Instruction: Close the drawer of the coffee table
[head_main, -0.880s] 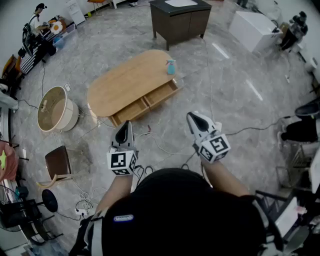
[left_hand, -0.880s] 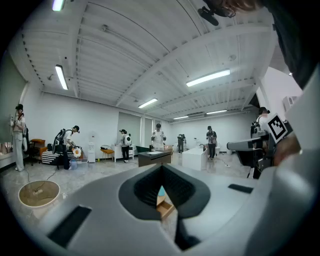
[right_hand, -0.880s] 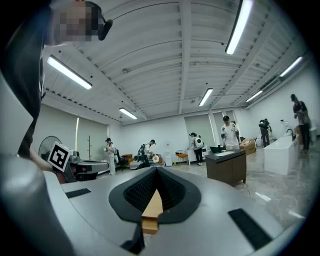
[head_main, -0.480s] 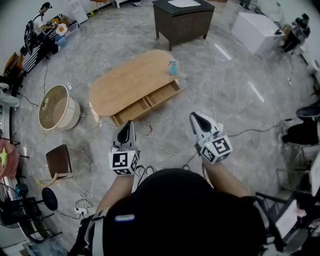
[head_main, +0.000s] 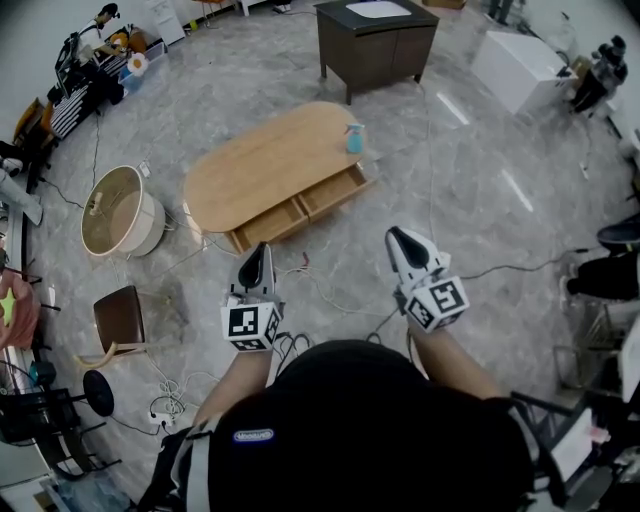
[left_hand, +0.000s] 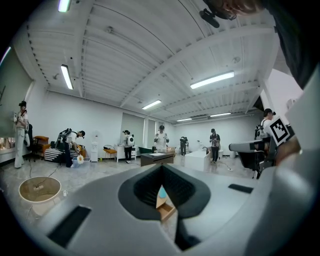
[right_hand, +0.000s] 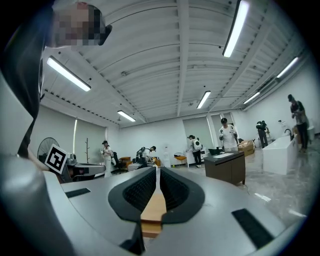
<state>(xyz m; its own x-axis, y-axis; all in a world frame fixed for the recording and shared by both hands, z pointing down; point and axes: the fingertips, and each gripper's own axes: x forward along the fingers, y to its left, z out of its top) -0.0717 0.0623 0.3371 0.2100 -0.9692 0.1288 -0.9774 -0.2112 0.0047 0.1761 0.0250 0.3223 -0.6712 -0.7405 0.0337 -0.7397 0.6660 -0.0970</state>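
Note:
An oval wooden coffee table (head_main: 265, 160) stands on the marble floor ahead of me, with its long drawer (head_main: 300, 207) pulled out toward me. A blue spray bottle (head_main: 354, 138) stands on the tabletop at the right end. My left gripper (head_main: 257, 252) and right gripper (head_main: 397, 237) are both shut and empty, held level well short of the table and pointing at it. In the left gripper view, the left gripper (left_hand: 161, 175) shows the bottle (left_hand: 161, 192) and drawer (left_hand: 166, 212) through its slit. The right gripper (right_hand: 156, 172) frames a strip of the table's wood (right_hand: 154, 207).
A dark cabinet (head_main: 378, 40) stands beyond the table and a white box (head_main: 515, 65) at the back right. A round tub (head_main: 120, 212) sits left of the table, a brown chair (head_main: 118, 320) nearer me. Cables (head_main: 330, 295) trail across the floor between me and the drawer. People work along the far walls.
The table and the room have slid slightly down and right in the head view. Both grippers sit a little lower in the frame and stay shut.

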